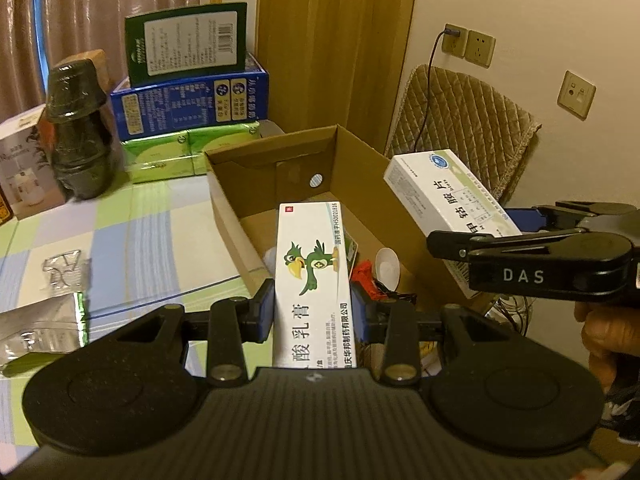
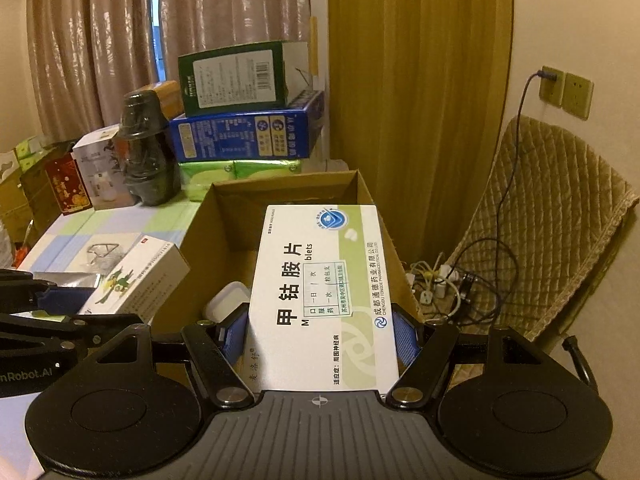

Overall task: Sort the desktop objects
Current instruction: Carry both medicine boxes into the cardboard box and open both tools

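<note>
A white cup [image 1: 387, 265] and red wrapper [image 1: 366, 273] inside the cardboard box [image 1: 236, 216] were seen only from the left wrist; cables [image 2: 448, 284] on the floor only from the right. The parrot carton [image 1: 312, 280] was pinched by the left tongs [image 1: 313, 316] above the box's near end. The tablet carton [image 2: 324, 296] was clamped by the right tongs [image 2: 320, 334] over the box's right side.

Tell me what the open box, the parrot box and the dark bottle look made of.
Open box: plain brown corrugated cardboard, matte, with folded flaps and raw edges.
Parrot box: thin printed paperboard, smooth and slightly glossy, sharp folded corners; it is held in the left gripper.
Dark bottle: likely glass or plastic under shiny shrink film, judging by wrinkled highlights; uncertain.
</note>
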{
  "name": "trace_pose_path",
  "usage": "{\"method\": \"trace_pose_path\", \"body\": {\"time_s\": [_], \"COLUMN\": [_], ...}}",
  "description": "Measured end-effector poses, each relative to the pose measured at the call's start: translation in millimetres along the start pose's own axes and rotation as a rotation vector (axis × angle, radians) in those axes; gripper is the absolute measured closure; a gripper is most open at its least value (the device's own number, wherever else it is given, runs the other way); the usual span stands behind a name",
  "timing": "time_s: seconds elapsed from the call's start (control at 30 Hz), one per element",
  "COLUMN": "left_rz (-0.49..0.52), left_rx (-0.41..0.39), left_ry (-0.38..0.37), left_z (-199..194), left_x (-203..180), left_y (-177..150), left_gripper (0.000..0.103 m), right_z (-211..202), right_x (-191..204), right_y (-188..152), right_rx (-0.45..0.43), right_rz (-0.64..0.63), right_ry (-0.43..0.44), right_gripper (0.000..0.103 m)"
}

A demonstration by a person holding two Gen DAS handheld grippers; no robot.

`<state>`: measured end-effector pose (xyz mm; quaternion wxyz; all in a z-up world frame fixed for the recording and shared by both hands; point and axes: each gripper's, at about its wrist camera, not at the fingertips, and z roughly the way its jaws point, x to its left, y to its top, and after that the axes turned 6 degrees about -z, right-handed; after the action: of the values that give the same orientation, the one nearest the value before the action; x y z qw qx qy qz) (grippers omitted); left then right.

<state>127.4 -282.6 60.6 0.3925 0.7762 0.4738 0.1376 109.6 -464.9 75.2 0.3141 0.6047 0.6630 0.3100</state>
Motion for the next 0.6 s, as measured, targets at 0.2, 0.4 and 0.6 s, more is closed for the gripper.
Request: {"method": "trace_pose_path", "body": {"time_s": [0.2, 0.4, 0.6], "left_rz": [-0.007, -0.012, -0.013], "left_rx": [0.015, 0.022, 0.023], "left_ry": [-0.007, -0.022, -0.025], "left_z": [18, 32, 42], "left_x": [-4, -11, -17], "left_y": [6, 11, 16], "left_gripper": [0.070, 0.070, 0.070], "right_z": [15, 26, 31], "right_x": [-10, -20, -23], "right_y": [0, -2, -4], "right_rx": [0.012, 0.021, 0.028], "right_rz": [0.015, 0.033, 0.042], "right_ry": [0.008, 0.010, 0.013], "right_gripper": [0.035, 0.035, 0.035]}}
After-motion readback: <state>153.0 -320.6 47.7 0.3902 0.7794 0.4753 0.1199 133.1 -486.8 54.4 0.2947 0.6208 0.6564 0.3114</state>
